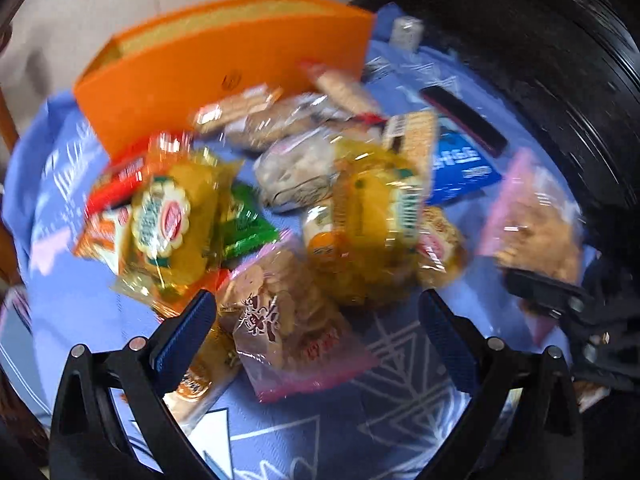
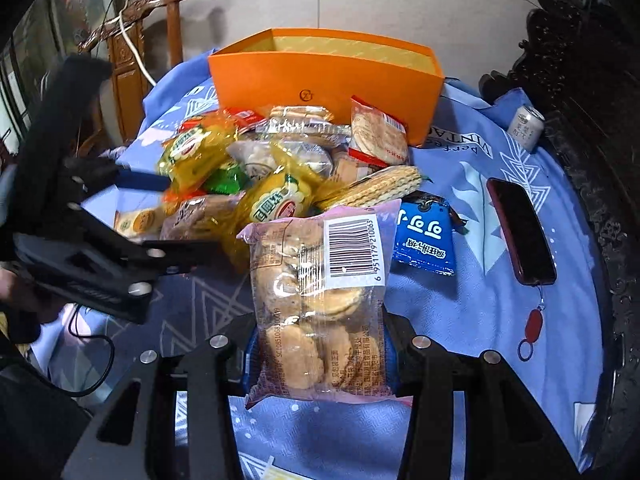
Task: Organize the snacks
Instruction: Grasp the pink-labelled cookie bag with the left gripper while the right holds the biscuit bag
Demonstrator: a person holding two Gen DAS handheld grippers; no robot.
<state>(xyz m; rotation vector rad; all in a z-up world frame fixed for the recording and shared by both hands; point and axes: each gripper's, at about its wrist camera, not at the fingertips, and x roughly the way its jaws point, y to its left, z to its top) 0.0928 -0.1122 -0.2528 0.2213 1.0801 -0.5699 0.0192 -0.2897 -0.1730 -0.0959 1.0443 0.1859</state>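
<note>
A heap of wrapped snacks [image 2: 256, 168] lies on the blue cloth in front of an open orange box [image 2: 320, 76]. My right gripper [image 2: 320, 354] is shut on a clear, pink-edged bag of biscuits [image 2: 320, 300], which stands upright and is lifted off the cloth. In the left wrist view that same bag [image 1: 532, 216] hangs at the right from the right gripper [image 1: 560, 300]. My left gripper [image 1: 316, 328] is open over the near side of the heap. A second pink-edged biscuit bag [image 1: 280, 320] lies below its blue pads [image 1: 188, 332], and I cannot tell whether they touch it. The orange box [image 1: 224, 60] stands behind.
A blue packet [image 2: 424, 236], a dark phone with a red strap [image 2: 520, 232] and a small can [image 2: 526, 126] lie right of the heap. A carved wooden chair [image 2: 132, 40] stands at the back left. Dark carved furniture [image 2: 580, 80] borders the right side.
</note>
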